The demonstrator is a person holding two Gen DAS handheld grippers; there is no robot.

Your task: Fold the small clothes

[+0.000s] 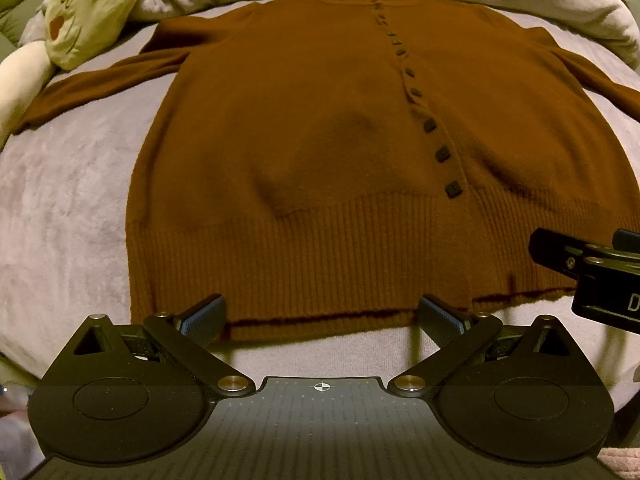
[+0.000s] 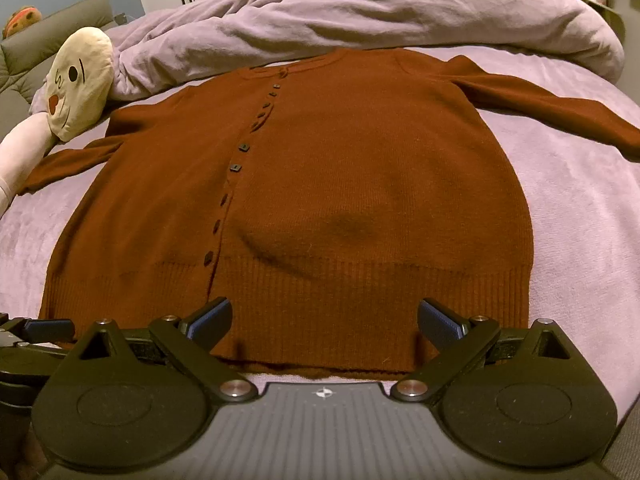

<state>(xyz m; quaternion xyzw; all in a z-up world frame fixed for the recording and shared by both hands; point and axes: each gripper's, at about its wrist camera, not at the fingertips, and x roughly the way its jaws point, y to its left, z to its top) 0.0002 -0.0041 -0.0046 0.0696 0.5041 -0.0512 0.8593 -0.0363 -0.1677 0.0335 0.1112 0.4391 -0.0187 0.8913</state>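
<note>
Above cardigan (image 1: 304,152) hem | left gripper (image 1: 322,320) spread wide, empty | right gripper (image 2: 325,322) likewise

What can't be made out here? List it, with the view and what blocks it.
- Cardigan, right sleeve end: left wrist view, cut off by the frame edge.
- Left cuff: right wrist view, behind the plush toy.
- Near hem, partly: both views, behind each gripper's body.
- Buttons near the collar: too small to tell whether fastened.
</note>
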